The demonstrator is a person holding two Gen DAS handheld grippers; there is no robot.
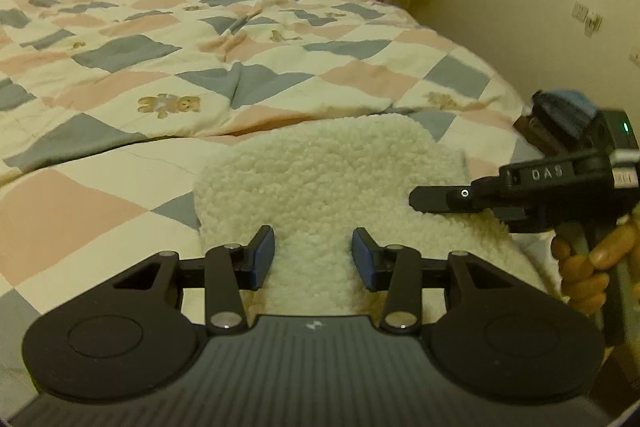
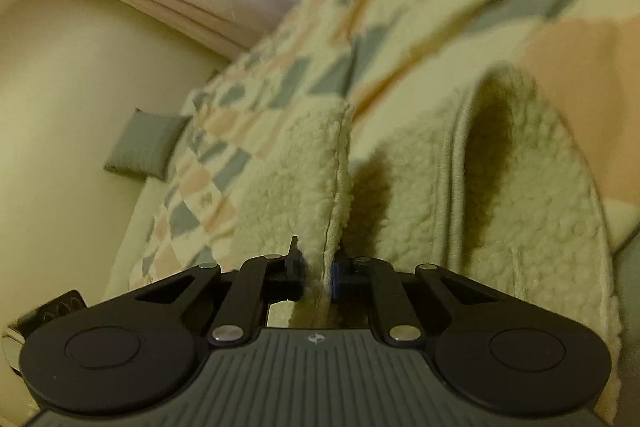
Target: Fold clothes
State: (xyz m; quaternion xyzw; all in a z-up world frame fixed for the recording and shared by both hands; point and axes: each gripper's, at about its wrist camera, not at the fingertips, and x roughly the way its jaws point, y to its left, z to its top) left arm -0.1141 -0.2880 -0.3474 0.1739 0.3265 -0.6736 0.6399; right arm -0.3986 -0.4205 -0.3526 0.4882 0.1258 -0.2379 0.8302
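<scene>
On the pink-and-grey patchwork quilt [image 1: 120,67] lay the cream, fleecy sherpa garment [image 1: 320,179], its edge pinched in the right gripper [image 2: 318,275] while the left gripper [image 1: 313,255] stood spread over it; the held edge wanted carrying level, in my judgement.

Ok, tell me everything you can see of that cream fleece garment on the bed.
The cream sherpa-fleece garment lies bunched on the pink, grey and cream patchwork quilt. Its pile looks thick and curly, with a ribbed trim round a dark opening. The right gripper is shut on a seamed edge, lifting it; the left gripper is open with the fleece between its fingers.
</scene>
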